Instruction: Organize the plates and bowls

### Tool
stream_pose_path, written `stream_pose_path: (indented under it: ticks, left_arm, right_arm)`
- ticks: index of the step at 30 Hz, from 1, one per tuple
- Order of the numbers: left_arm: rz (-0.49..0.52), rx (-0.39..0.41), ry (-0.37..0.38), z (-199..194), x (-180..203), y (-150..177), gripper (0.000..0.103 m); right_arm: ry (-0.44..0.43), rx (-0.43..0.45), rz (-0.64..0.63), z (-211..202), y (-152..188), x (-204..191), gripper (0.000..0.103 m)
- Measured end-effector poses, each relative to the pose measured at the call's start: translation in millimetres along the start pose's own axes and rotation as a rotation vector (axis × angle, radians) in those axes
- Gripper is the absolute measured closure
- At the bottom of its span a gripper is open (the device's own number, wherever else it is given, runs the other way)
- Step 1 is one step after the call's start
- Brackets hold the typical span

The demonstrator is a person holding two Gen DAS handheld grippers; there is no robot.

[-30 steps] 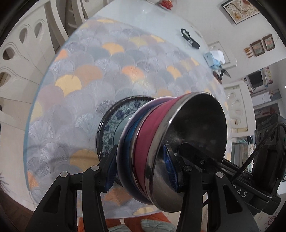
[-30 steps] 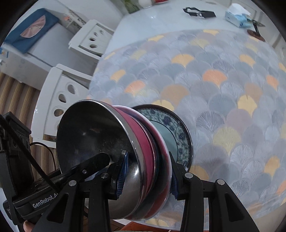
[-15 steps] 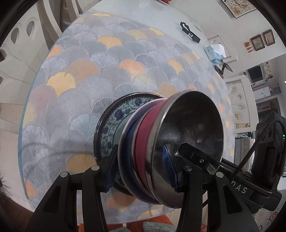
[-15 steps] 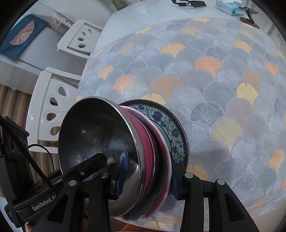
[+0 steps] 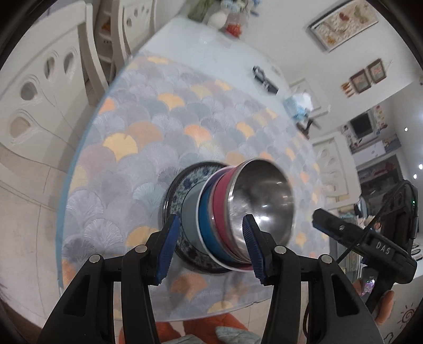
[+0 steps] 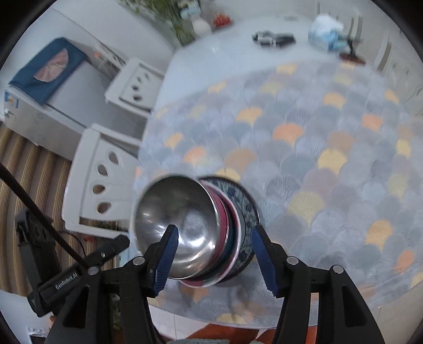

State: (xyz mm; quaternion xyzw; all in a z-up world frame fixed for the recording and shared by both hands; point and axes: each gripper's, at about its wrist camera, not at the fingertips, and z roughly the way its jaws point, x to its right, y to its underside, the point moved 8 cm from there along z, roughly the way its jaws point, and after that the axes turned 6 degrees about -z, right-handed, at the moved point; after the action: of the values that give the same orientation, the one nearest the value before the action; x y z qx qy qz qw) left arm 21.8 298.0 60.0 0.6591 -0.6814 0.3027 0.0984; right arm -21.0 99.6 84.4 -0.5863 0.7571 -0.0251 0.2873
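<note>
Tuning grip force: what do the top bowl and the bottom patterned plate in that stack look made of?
Top bowl: probably stainless steel, polished; mirror-like grey inside with bright glints and smeared reflections. Patterned plate: likely glazed ceramic or porcelain; glossy blue-and-white floral rim with a dark edge, though melamine can't be ruled out. Both look smooth and slippery.

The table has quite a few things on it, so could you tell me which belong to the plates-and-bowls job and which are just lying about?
Part of the job:
steel bowl
pink bowl
blue bowl
patterned plate

Lying about:
black gadget
tissue pack
white vase
</note>
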Motion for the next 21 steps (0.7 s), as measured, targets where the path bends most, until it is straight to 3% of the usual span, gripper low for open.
stream_pose_path:
  ticks: [2, 5, 9, 14, 16, 21]
  left_arm:
    - [0.028, 0.043, 0.006, -17.1, 8.2, -4.9, 0.056]
    - [0.106, 0.142, -0.005, -49.8, 31.1, -20.0, 0.053]
    - [0.175, 0.264, -0.001, -90.0, 59.4, -30.6, 0.036]
    - [0.225, 0.346, -0.042, -117.9, 80.6, -40.1, 0.035]
    - [0.244, 0.38, -0.066, -125.3, 87.8, -42.4, 0.029]
    - [0.284, 0.409, -0.126, -118.8, 94.2, -35.4, 0.024]
  right_arm:
    - [0.017, 0.074, -0.019, -22.0, -5.0, -9.4, 0.04]
    - [0.066, 0.174, -0.059, -51.0, -10.4, -26.3, 0.024]
    - [0.168, 0.232, -0.109, -76.5, -7.7, -45.4, 0.023]
    - [0.234, 0.306, -0.122, -102.5, -8.5, -56.2, 0.022]
    - [0.296, 0.332, -0.145, -110.5, -8.6, -58.7, 0.016]
    - [0.389, 0.338, -0.17, -112.5, -1.1, -51.9, 0.015]
